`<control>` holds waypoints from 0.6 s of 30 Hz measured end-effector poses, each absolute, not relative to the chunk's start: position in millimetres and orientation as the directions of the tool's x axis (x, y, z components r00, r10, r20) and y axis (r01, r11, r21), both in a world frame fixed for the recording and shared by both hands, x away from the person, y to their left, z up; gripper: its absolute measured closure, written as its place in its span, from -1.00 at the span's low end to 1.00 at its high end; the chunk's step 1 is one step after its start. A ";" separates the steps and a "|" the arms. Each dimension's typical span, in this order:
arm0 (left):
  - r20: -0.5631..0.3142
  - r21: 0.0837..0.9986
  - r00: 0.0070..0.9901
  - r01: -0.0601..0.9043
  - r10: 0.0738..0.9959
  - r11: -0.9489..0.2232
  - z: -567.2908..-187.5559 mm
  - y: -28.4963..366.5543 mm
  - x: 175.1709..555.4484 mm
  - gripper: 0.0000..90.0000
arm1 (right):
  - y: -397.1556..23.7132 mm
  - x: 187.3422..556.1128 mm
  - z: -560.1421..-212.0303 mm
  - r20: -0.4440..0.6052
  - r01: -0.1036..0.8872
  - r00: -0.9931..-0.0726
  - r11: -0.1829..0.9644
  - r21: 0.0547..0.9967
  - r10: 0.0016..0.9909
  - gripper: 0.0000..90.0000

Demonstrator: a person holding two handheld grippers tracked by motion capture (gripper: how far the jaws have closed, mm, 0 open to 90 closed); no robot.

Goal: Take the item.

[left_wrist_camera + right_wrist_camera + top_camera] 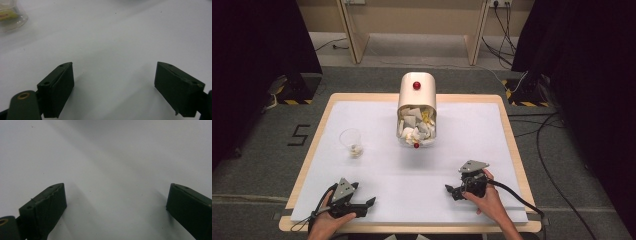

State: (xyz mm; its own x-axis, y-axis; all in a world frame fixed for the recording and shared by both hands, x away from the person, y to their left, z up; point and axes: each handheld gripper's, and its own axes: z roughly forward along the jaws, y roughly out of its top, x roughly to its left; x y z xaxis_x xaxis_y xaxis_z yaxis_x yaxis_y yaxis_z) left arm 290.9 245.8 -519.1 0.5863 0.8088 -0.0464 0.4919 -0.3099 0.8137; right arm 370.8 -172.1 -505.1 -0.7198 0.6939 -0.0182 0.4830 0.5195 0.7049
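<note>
A cream bin (417, 97) with a red knob stands at the back middle of the white table (472, 135); its open front holds several white and yellow packets (416, 125). A clear plastic cup (351, 141) with a small packet inside stands left of it and shows in the left gripper view as the cup (10, 15) at the top left. My left gripper (367, 204) rests near the front left edge, open and empty, jaws wide apart over bare table (115, 75). My right gripper (451, 192) sits at the front right, also open with nothing between its jaws (115, 197).
Black curtains hang on both sides. Cables (547, 165) trail over the floor to the right of the table. Wooden legs (354, 35) of other furniture stand behind it. A "5" mark (298, 135) is taped on the floor at the left.
</note>
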 end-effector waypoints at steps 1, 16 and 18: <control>-0.046 0.816 0.585 0.490 0.809 -0.308 -519.5 246.5 290.3 -0.66 | -172.1 370.9 -505.1 -0.019 0.482 -0.721 0.520 0.705 0.693 -0.92; -0.032 0.850 0.557 0.452 0.830 -0.270 -527.4 248.4 279.0 -0.67 | -172.0 370.7 -505.1 -0.018 0.482 -0.720 0.520 0.705 0.693 -0.92; -0.033 0.851 0.559 0.451 0.829 -0.270 -527.5 248.8 279.2 -0.67 | -172.0 370.7 -505.1 -0.020 0.481 -0.720 0.520 0.706 0.693 -0.92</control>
State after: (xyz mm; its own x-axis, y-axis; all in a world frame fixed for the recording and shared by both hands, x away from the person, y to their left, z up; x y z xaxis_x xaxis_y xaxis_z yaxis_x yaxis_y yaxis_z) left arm 279.2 248.8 -527.5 0.5587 0.8287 -0.0332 0.4512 -0.2701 0.8505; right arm 370.7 -172.0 -505.1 -0.7202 0.6935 -0.0198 0.4814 0.5201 0.7055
